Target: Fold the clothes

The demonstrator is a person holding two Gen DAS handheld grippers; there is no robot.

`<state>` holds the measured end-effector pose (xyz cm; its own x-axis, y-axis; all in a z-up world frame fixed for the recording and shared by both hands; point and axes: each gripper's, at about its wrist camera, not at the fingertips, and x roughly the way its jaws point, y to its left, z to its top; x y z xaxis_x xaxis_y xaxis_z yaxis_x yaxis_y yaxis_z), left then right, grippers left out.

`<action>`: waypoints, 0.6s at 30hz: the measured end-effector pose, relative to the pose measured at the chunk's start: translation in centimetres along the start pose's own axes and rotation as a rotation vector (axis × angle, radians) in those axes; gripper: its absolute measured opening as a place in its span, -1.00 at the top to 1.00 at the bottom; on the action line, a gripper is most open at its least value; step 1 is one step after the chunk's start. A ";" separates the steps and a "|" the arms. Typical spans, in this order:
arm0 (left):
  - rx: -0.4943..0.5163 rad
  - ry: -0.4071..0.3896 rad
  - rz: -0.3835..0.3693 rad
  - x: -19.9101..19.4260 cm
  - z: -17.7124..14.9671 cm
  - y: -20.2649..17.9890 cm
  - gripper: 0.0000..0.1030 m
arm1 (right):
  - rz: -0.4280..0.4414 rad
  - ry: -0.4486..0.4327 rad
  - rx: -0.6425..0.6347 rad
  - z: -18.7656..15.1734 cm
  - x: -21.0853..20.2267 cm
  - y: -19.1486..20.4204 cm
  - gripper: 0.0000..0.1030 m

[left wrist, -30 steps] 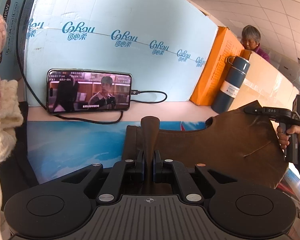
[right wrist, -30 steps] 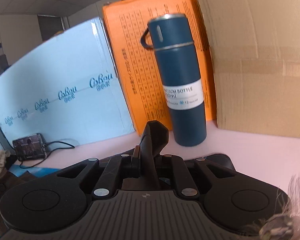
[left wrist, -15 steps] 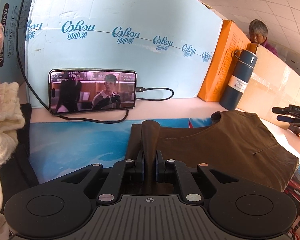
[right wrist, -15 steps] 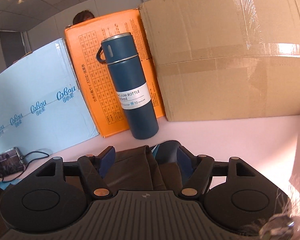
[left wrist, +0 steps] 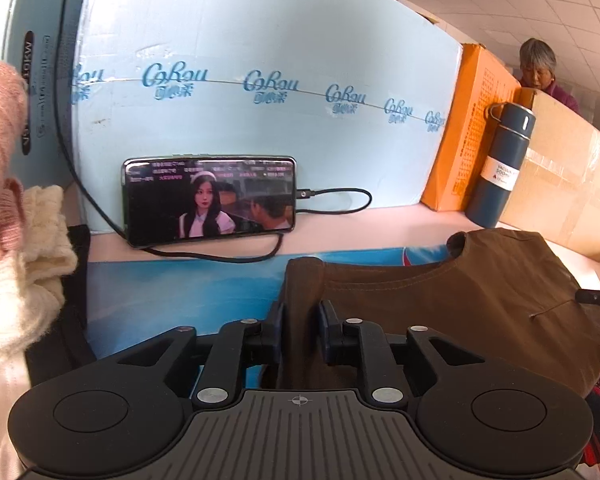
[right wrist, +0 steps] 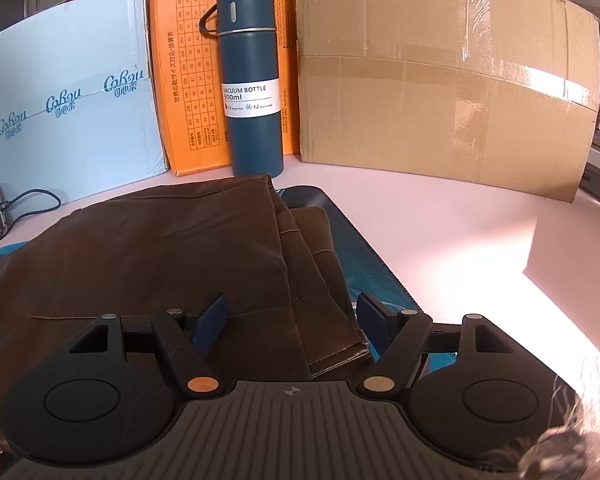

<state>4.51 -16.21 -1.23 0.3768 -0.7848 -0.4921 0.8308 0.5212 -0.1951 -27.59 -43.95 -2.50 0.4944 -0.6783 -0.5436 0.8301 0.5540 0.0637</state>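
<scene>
Left wrist view: left gripper (left wrist: 299, 322) jaws pinched on a fold of the brown garment (left wrist: 480, 300) | right gripper (right wrist: 290, 320) jaws wide apart over its folded edge | garment lies flat on the surface (right wrist: 440, 232), just in front of the vacuum bottle (right wrist: 252, 92)

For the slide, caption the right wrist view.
Open right tongs over folded brown garment; blue vacuum bottle stands behind.

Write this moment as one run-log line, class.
task: fold clothes | left hand-held gripper: shut on brown garment | right hand-held gripper: open over brown garment's folded edge | garment: lying on table
</scene>
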 end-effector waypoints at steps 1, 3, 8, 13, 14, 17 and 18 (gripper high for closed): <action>-0.025 -0.013 0.013 -0.8 0.0 0.3 0.33 | 0.003 -0.016 0.016 -0.1 -0.6 0.0 -0.35; -0.117 -0.011 -0.009 -2.2 -0.6 0.7 -0.08 | 0.040 -0.063 0.059 -0.1 -2.1 0.0 -0.42; -0.392 0.024 -0.117 -5.6 -2.8 1.7 -0.56 | 0.160 -0.138 0.132 0.2 -4.2 0.6 -0.68; -0.643 0.070 -0.221 -8.5 -4.8 2.4 -0.77 | 0.290 -0.149 0.221 0.4 -3.9 1.8 -0.76; -0.637 0.101 -0.219 -8.0 -4.8 2.1 -0.78 | 0.322 -0.147 0.239 0.4 -3.7 2.0 -0.77; -0.617 0.151 -0.172 -6.5 -4.8 1.0 -0.78 | 0.346 -0.123 0.250 -0.2 -3.3 2.5 -0.77; -0.612 0.146 -0.156 -6.1 -4.7 0.6 -0.78 | 0.353 -0.115 0.254 -0.4 -3.2 2.7 -0.77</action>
<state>0.80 -9.49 -2.34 0.1744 -0.8356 -0.5209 0.4715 0.5353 -0.7008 -27.02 -40.13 -0.95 0.7724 -0.5261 -0.3558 0.6351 0.6350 0.4399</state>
